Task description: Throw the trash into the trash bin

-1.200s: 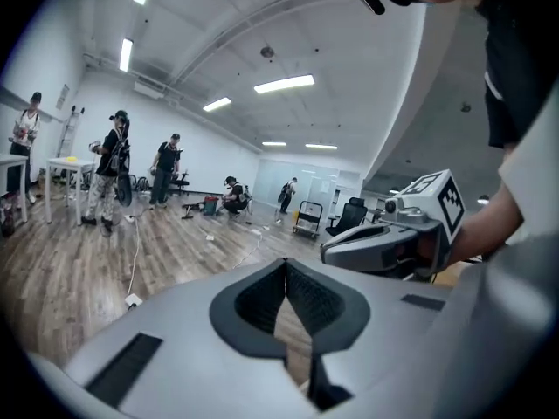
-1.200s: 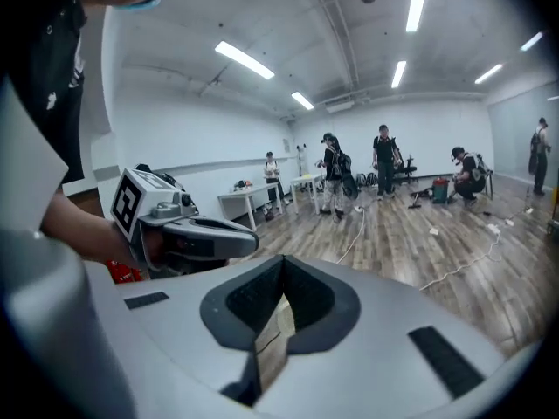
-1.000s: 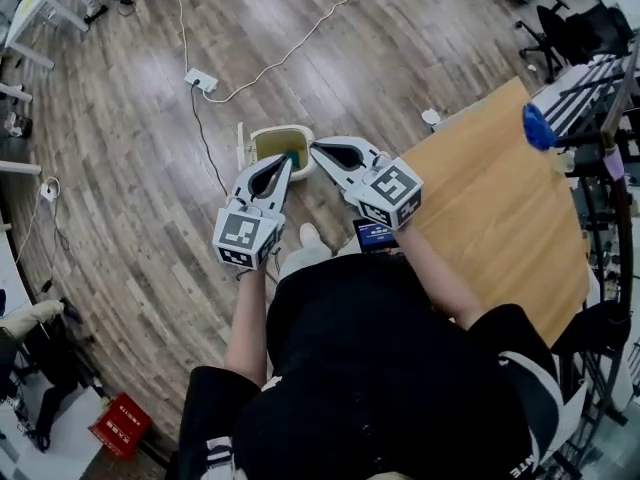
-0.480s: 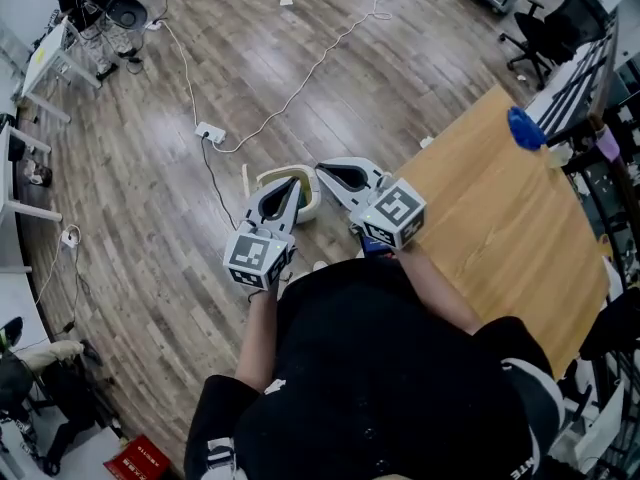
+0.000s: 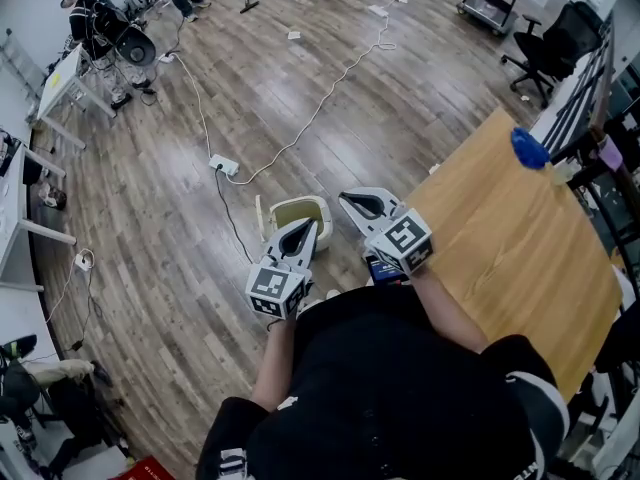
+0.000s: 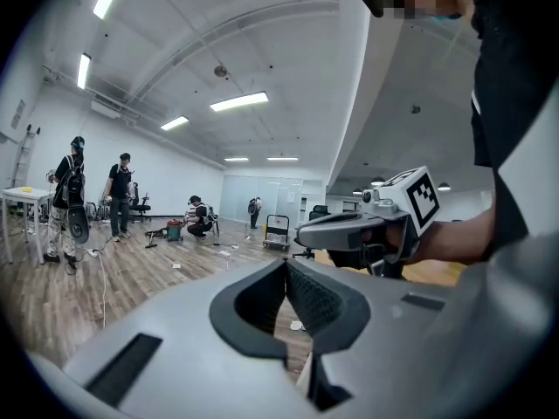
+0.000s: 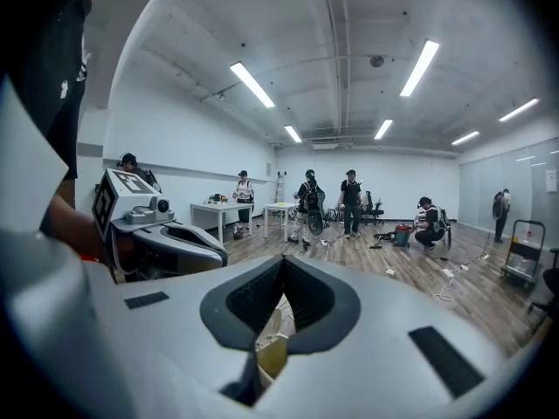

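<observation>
The cream trash bin (image 5: 290, 211) with a yellowish inside stands on the wooden floor in front of the person. My left gripper (image 5: 311, 225) hovers over the bin's near edge, its jaws shut with nothing between them. My right gripper (image 5: 345, 200) is just right of the bin, also shut and empty. In the left gripper view the pads meet at the left gripper (image 6: 286, 264), and the right gripper (image 6: 349, 230) shows beside it. Below the right gripper (image 7: 281, 265) a bit of the bin (image 7: 271, 356) shows. No trash is in view outside the bin.
A wooden table (image 5: 520, 238) stands to the right, with a blue object (image 5: 527, 148) at its far end. A power strip (image 5: 224, 166) and a long cable (image 5: 330, 98) lie on the floor beyond the bin. Several people (image 7: 349, 201) and desks are farther off.
Both grippers have risen and drawn back from over the bin toward the person. The head view has tipped up and takes in more of the room. Both stayed shut.
</observation>
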Tool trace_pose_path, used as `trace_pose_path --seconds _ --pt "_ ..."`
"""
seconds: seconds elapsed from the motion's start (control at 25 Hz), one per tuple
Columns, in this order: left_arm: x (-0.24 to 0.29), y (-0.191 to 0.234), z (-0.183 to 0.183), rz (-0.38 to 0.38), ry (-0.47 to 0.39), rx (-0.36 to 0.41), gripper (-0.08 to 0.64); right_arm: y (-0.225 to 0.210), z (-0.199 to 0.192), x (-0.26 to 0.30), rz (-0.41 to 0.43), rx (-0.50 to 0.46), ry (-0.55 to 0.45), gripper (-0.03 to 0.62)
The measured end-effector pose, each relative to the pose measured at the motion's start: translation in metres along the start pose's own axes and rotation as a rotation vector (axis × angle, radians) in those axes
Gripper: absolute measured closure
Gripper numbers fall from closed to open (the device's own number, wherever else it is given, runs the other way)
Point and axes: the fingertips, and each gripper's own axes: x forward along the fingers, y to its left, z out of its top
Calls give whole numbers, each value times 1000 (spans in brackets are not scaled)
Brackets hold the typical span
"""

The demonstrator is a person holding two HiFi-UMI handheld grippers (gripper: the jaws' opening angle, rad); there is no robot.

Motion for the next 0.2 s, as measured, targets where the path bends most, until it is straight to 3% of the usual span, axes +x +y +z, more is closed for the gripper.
trace_pose_path --seconds 0.2 --pt "-11 3 -15 11 13 -30 552 10 -2 -4 7 6 -18 594"
